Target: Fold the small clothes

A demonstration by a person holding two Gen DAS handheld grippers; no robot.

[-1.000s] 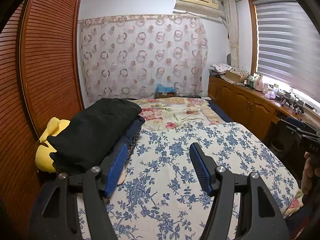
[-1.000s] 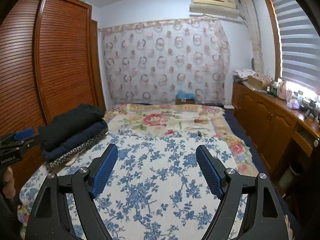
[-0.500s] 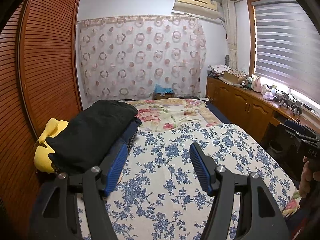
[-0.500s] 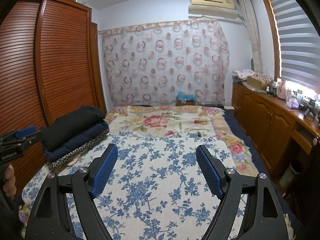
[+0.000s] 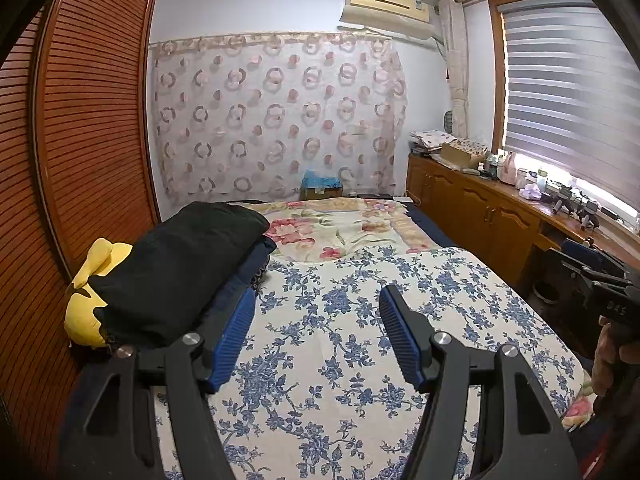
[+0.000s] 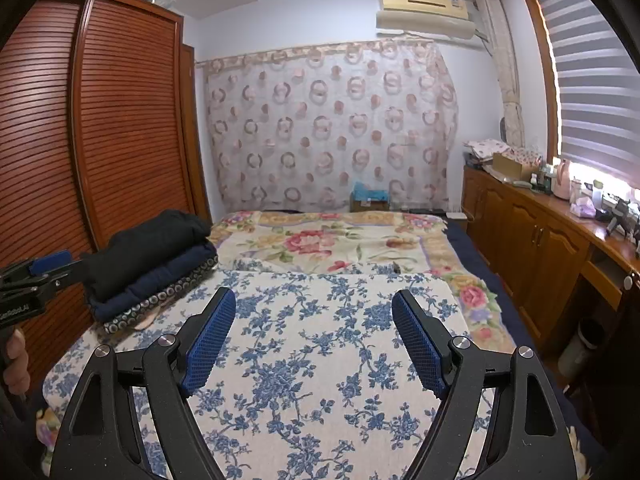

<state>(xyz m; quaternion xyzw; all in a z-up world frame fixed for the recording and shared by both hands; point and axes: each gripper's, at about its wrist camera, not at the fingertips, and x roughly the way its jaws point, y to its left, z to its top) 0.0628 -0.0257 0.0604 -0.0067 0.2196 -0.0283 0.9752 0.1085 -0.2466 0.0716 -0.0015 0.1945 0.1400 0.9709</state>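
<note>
Both tongs over a bed (image 6: pixel 320 360) covered with a blue-flowered sheet. The left tongs (image 5: pixel 316 312) stand apart with nothing between the blue pads; the right tongs (image 6: pixel 312 312) gape wider, likewise empty. Neither touches cloth.

The clothes lie as a folded stack (image 6: pixel 148 264) at the left edge of the bed, against the slatted wardrobe (image 6: pixel 120 120): a black garment (image 5: pixel 176 264) on top, a navy piece (image 6: pixel 168 276) under it, and a dark patterned piece (image 6: pixel 168 296) at the bottom. A yellow soft item (image 5: pixel 86 292) shows behind the stack in the left view. No unfolded garment is visible on the open sheet.

Handling, as judged: the stacked pieces look soft and limp, light, and not fragile; they will sag from any single hold and may slide on one another. A pinch at a folded edge or corner, one per tongs, should keep a layer flat.
</note>
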